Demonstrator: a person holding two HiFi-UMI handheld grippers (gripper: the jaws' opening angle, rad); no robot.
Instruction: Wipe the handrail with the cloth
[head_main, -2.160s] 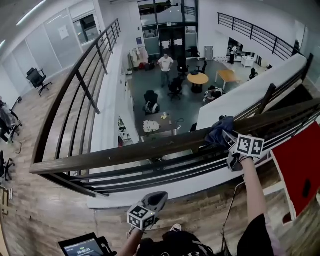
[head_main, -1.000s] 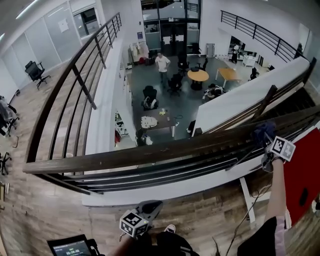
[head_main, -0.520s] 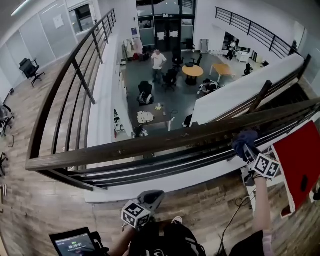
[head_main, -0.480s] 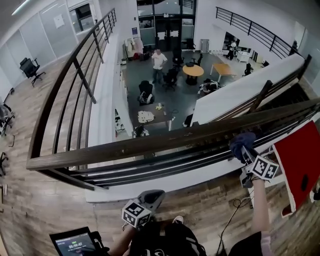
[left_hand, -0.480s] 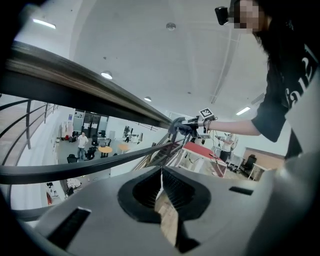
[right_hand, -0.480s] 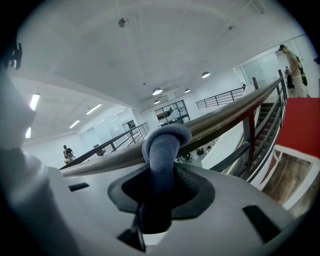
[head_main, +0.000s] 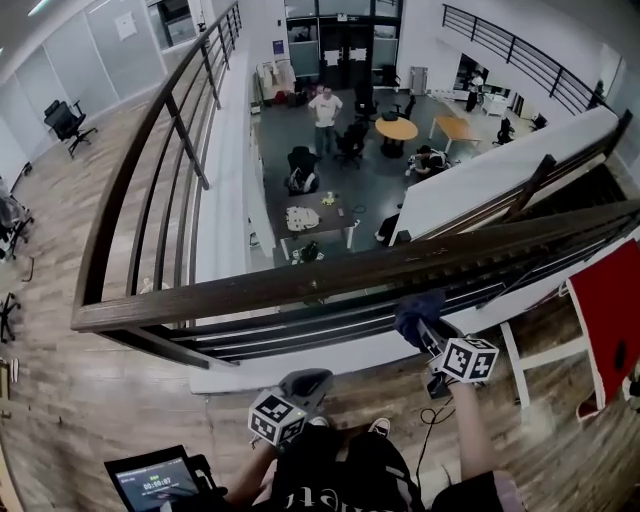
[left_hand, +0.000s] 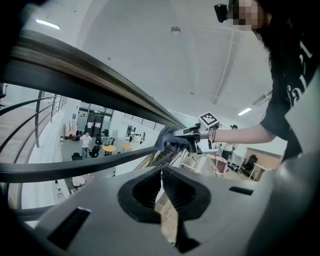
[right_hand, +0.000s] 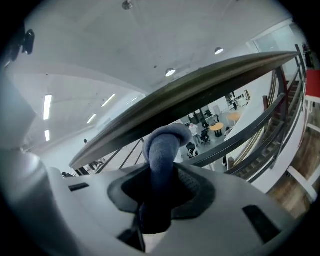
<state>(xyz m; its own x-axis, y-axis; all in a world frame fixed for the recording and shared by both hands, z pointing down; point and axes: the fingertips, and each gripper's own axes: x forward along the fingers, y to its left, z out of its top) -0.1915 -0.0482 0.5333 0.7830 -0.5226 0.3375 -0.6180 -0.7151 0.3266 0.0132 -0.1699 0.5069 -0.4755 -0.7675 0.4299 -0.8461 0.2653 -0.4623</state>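
Observation:
The dark wooden handrail (head_main: 300, 285) runs across the head view, with thin dark bars under it. My right gripper (head_main: 428, 328) is shut on a bunched blue cloth (head_main: 418, 310). It is held just below the top rail on the near side, right of centre. In the right gripper view the cloth (right_hand: 161, 150) stands up between the jaws, and the handrail (right_hand: 200, 95) passes just above it. My left gripper (head_main: 303, 384) hangs low near my body, shut and empty, well short of the rail. From the left gripper view, the handrail (left_hand: 90, 82) crosses overhead and the cloth (left_hand: 170, 139) shows ahead.
Beyond the railing is a drop to a lower floor (head_main: 345, 175) with tables, chairs and people. A tablet (head_main: 150, 482) sits at the lower left. A red panel (head_main: 610, 315) and a white frame (head_main: 515, 362) stand on the wooden floor at the right.
My right gripper has carried the cloth leftward along the rail from its right end toward the middle, and now sits lower, under the top rail. The left gripper has stayed put.

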